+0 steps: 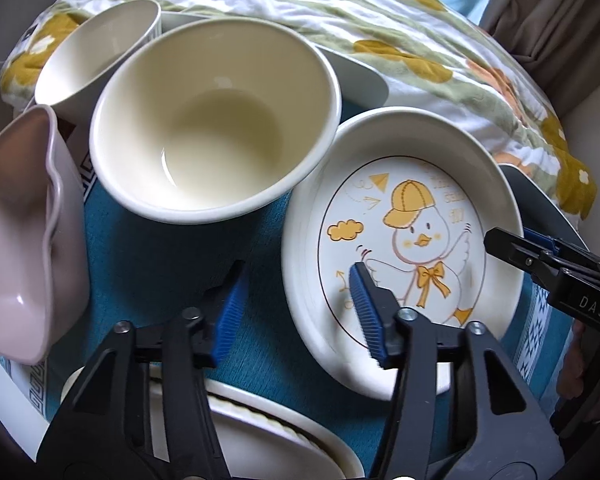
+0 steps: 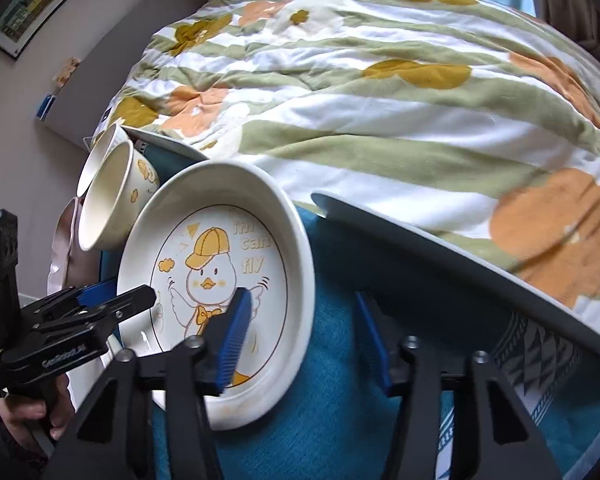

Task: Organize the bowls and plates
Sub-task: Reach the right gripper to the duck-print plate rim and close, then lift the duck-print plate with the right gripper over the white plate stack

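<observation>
Teal cloth covers the table (image 1: 148, 240) beside a flowery bed. Nothing's stacked yet: the duck plate (image 1: 400, 240) sits alone, big cream bowl (image 1: 216, 120) just left of it. Both left tongs (image 1: 300, 316) and right tongs (image 2: 304, 340) gape wide, empty, straddling the plate's opposite rims.

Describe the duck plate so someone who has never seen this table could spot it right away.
On the teal tablecloth beside the flowered quilt, look just right of the big cream bowl. The duck plate is a shallow white dish lying there; unlike its plain neighbours, it carries a cartoon duck in a yellow cap and bow.
</observation>
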A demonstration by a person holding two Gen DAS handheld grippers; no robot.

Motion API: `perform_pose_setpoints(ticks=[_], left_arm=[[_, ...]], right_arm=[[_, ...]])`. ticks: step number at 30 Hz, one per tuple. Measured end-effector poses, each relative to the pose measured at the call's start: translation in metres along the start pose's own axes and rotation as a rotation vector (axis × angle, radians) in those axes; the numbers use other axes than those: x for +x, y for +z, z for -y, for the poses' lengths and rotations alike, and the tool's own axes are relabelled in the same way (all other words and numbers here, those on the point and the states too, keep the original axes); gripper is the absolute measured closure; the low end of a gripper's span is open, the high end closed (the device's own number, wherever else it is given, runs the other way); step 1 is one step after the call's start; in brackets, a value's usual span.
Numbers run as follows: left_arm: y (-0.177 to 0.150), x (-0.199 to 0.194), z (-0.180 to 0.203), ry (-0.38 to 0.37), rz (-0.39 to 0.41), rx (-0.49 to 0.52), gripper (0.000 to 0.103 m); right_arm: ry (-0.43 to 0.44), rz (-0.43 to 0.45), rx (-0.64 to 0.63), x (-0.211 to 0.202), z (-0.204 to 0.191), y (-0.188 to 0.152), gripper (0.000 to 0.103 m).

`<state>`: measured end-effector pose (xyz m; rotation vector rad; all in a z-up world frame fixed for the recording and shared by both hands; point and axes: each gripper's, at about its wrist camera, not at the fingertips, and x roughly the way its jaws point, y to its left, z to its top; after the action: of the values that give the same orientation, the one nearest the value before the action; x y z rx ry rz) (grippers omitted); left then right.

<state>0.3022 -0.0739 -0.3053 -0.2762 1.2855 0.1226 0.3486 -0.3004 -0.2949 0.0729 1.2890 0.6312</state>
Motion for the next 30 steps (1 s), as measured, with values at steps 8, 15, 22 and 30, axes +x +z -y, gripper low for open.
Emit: perform_pose_setpoints(ticks=[8,15,22,30], left_arm=[[0.002,0.001,0.001,-0.025,0.011,-0.012,0.085],[0.000,-0.006,0.004,-0.015,0.017,0.019,0.086],[-0.009,-0.032,0.008,-0.060,0.057,0.076,0.087],[-0.033,-0.103,-0.017,-0.141,0.154,0.172,0.087]], right_arm=[[-0.014,0.008,-0.035,0.004,-0.003,-0.002,0.090],[-0.033,0.038,-0.050,-0.006,-0.008,-0.008,0.091],[-0.051,0.092,-0.004,-0.035,-0.016,-0.027,0.091],[-0.104,0.203,0.061,-0.085,-0.075,-0.072,0.091]])
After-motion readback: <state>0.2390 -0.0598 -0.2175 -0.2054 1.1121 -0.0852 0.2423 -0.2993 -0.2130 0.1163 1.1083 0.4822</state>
